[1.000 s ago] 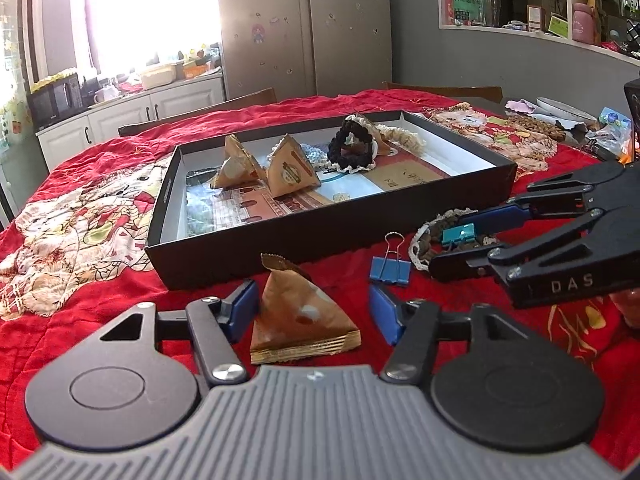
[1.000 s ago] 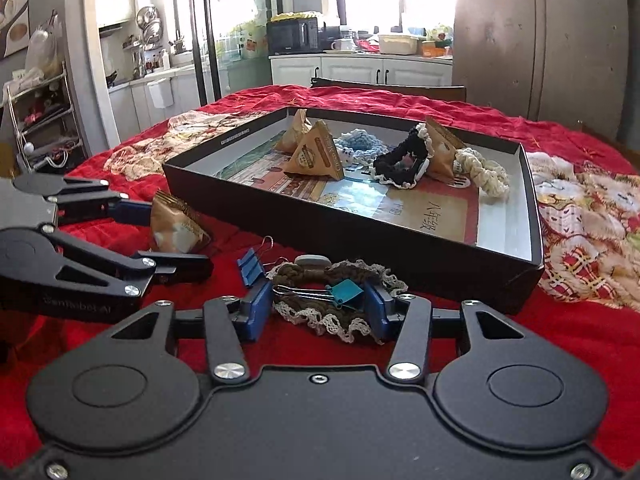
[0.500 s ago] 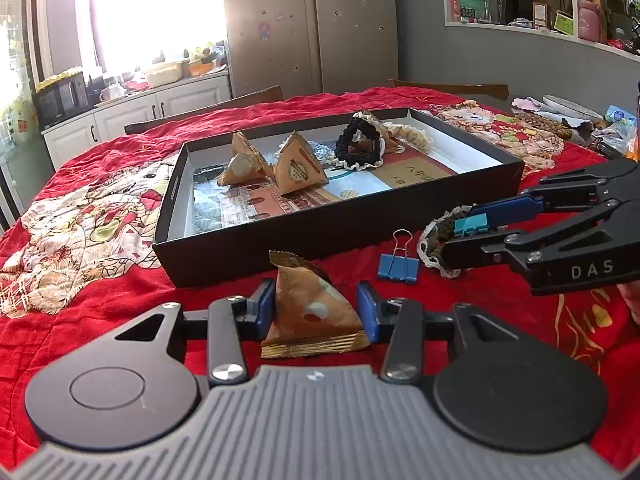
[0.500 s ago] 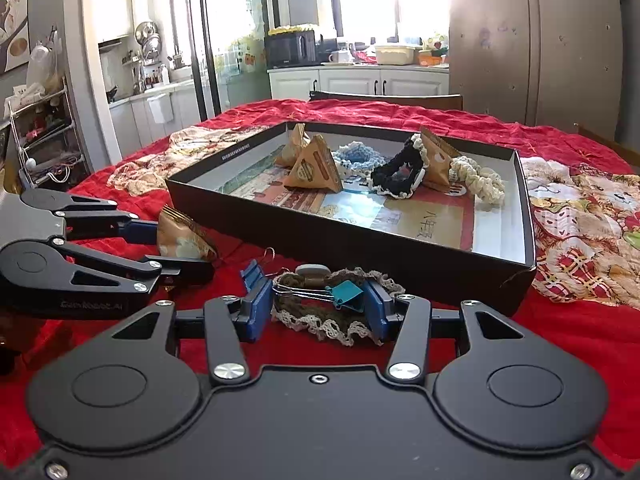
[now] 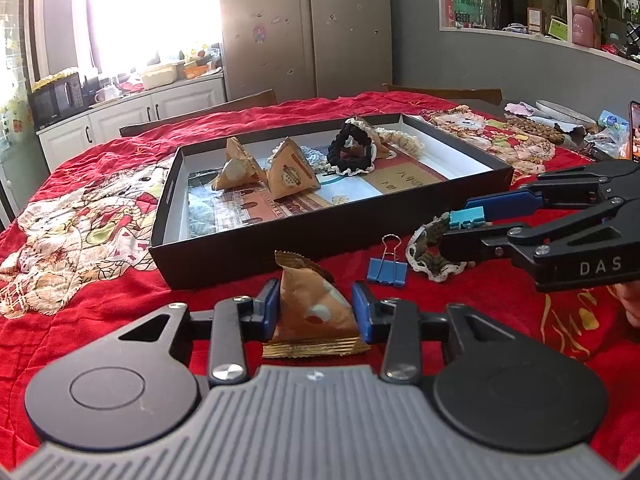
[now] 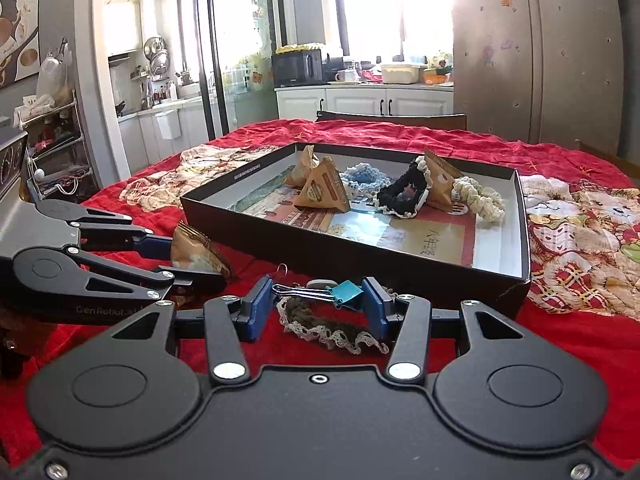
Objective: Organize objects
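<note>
Now left tongs closing, gripping one triangular packet; right tongs gripping teal clip; three packets boxed.

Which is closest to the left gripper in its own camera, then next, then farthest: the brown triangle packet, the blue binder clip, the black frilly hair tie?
1. Brown triangle packet, between the left gripper's pads.
2. Blue binder clip, right, on the red cloth.
3. Black frilly hair tie, inside the box, far end.

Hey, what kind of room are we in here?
Most likely a home kitchen and dining area: a microwave sits on a counter over white cabinets, a tall fridge stands beside them, and the work happens on a table under a red cloth.
</note>
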Action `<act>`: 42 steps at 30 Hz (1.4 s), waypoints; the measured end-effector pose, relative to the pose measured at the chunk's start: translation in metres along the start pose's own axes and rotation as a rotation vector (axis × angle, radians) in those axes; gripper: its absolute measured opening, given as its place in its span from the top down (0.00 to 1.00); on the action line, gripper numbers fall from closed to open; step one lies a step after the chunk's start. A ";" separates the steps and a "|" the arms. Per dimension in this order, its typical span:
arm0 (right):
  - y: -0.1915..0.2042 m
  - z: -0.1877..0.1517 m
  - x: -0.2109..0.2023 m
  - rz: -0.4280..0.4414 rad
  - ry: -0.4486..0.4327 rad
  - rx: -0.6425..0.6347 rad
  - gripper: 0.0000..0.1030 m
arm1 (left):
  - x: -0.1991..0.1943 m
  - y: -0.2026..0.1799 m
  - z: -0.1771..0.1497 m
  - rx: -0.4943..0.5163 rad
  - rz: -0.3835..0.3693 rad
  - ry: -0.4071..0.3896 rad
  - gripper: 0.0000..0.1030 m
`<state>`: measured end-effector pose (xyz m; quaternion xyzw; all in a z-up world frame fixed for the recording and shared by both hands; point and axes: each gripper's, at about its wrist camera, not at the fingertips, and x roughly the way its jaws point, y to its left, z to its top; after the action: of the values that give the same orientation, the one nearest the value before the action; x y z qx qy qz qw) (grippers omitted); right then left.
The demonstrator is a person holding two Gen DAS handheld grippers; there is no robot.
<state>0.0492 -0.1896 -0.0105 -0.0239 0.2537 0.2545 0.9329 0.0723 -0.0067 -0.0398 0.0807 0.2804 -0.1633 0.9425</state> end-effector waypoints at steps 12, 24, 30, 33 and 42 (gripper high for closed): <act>0.000 0.001 -0.009 0.004 -0.033 -0.001 0.55 | -0.008 -0.002 0.004 0.001 -0.015 -0.021 0.60; 0.003 0.003 -0.015 0.005 -0.042 -0.011 0.55 | -0.017 -0.004 0.009 0.001 -0.026 -0.046 0.60; 0.003 0.009 -0.019 -0.001 -0.056 -0.014 0.55 | -0.024 -0.002 0.014 -0.004 -0.030 -0.063 0.60; 0.002 0.015 -0.022 -0.008 -0.069 -0.025 0.55 | -0.026 -0.001 0.019 -0.004 -0.026 -0.079 0.60; -0.003 0.040 -0.021 -0.032 -0.107 -0.042 0.55 | -0.024 0.013 0.037 -0.031 0.007 -0.101 0.60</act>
<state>0.0533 -0.1955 0.0344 -0.0339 0.1976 0.2458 0.9484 0.0765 0.0030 0.0048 0.0587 0.2348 -0.1596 0.9571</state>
